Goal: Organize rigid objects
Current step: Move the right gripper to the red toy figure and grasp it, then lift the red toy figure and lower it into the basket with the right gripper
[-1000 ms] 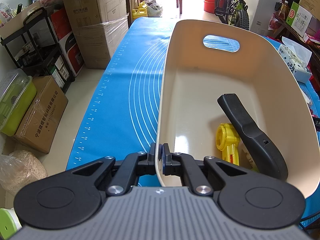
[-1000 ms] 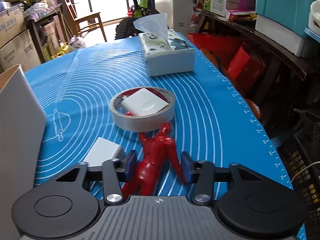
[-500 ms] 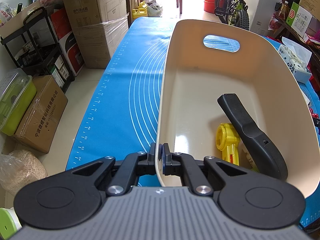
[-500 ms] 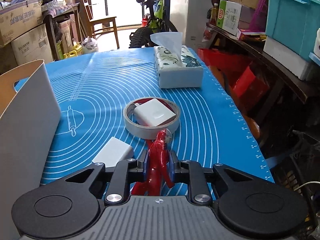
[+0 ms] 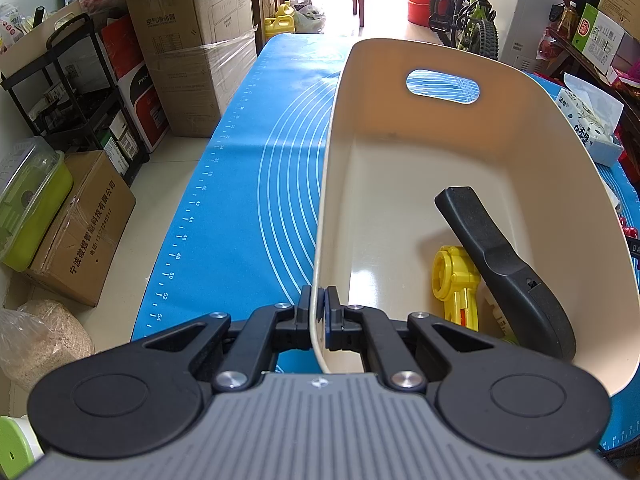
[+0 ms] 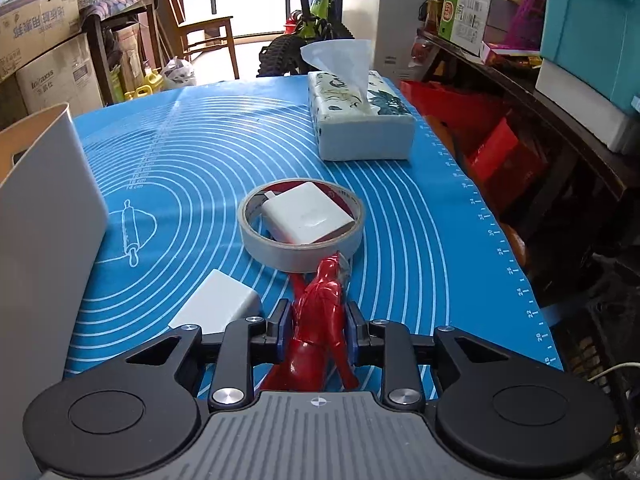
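Note:
My left gripper (image 5: 319,312) is shut on the near rim of a cream plastic bin (image 5: 400,120). Inside the bin lie a black handle-shaped object (image 5: 504,272) and a yellow toy (image 5: 456,284). My right gripper (image 6: 318,326) is shut on a red toy figure (image 6: 320,312), held a little above the blue mat. Just ahead lies a roll of tape (image 6: 300,248) with a white charger block (image 6: 306,216) resting in it. Another white block (image 6: 218,306) lies left of the gripper. The bin's outer wall (image 6: 44,248) shows at the left of the right wrist view.
A tissue box (image 6: 360,120) stands on the blue mat (image 6: 180,160) at the far right; it also shows in the left wrist view (image 5: 588,124). Cardboard boxes (image 5: 208,52) and a shelf stand left of the table. Shelves with bins line the right side.
My right gripper closed on the red figure and lifted it off the mat, rising and pulling back a little. The left gripper and bin have not moved.

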`<state>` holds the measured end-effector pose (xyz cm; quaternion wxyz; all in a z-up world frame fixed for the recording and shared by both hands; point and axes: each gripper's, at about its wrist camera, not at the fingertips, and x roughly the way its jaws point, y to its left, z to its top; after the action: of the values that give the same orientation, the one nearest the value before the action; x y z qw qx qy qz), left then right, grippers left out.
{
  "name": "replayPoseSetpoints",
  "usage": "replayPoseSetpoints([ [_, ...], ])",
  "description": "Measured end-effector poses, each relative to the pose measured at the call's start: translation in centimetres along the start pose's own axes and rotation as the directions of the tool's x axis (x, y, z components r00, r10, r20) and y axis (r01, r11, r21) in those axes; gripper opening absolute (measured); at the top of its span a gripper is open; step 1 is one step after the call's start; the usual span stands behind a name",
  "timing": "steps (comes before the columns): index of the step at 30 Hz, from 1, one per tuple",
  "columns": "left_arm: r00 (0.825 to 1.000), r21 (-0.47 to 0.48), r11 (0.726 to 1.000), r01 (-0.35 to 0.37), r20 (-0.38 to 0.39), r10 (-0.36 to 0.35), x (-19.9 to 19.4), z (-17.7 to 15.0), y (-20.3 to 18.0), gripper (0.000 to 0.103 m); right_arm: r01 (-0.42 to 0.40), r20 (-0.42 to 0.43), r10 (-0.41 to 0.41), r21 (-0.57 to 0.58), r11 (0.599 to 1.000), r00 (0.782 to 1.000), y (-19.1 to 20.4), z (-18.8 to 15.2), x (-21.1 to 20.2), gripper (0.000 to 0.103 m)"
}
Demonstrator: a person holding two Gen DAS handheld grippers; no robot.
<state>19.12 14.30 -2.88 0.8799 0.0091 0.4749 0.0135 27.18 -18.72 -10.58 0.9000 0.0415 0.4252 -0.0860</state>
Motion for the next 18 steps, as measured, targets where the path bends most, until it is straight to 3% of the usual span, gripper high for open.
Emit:
replayPoseSetpoints([
  [12,1.000,-0.001,1.000,0.001,-0.001,-0.001,0.0,0.0,0.0,0.007,0.018,-0.020,-0.018,-0.033,0.999,1.000,-0.1,-0.5,-2.4,0.035],
  [18,1.000,0.000,1.000,0.000,0.000,0.000,0.0,0.0,0.0,0.006,-0.012,-0.059,0.008,-0.061,0.998,0.998,-0.1,-1.1,-4.4,0.035],
])
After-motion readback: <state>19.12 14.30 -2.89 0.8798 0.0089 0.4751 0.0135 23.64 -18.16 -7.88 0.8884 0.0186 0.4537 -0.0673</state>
